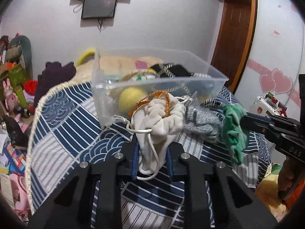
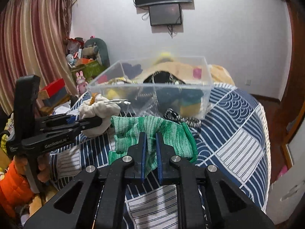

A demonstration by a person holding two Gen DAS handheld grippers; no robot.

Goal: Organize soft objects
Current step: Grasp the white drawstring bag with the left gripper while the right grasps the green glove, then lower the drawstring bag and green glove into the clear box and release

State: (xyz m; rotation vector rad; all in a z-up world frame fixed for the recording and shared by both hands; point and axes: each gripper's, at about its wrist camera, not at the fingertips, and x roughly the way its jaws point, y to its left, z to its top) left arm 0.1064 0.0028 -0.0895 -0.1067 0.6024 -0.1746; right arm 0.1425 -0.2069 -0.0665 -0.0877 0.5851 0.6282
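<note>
My left gripper (image 1: 152, 148) is shut on a white drawstring pouch (image 1: 162, 118) with an orange braided cord, held above the bed just in front of the clear plastic bin (image 1: 133, 84). The pouch also shows in the right wrist view (image 2: 99, 110). My right gripper (image 2: 150, 139) is shut on a green knitted cloth (image 2: 133, 131), held to the right of the pouch; the cloth also shows in the left wrist view (image 1: 234, 133). The bin (image 2: 207, 87) holds a yellow ball (image 1: 130, 101) and dark fabrics. A grey knitted piece (image 1: 202, 122) lies between pouch and green cloth.
The bin stands on a blue-and-white patterned bedspread (image 1: 66, 126). A black-and-white cord (image 2: 177, 116) lies by the bin's front. Plush toys and boxes (image 1: 15, 72) crowd the left side. A wardrobe (image 1: 276, 47) stands on the right. Screens (image 2: 164, 3) hang on the wall.
</note>
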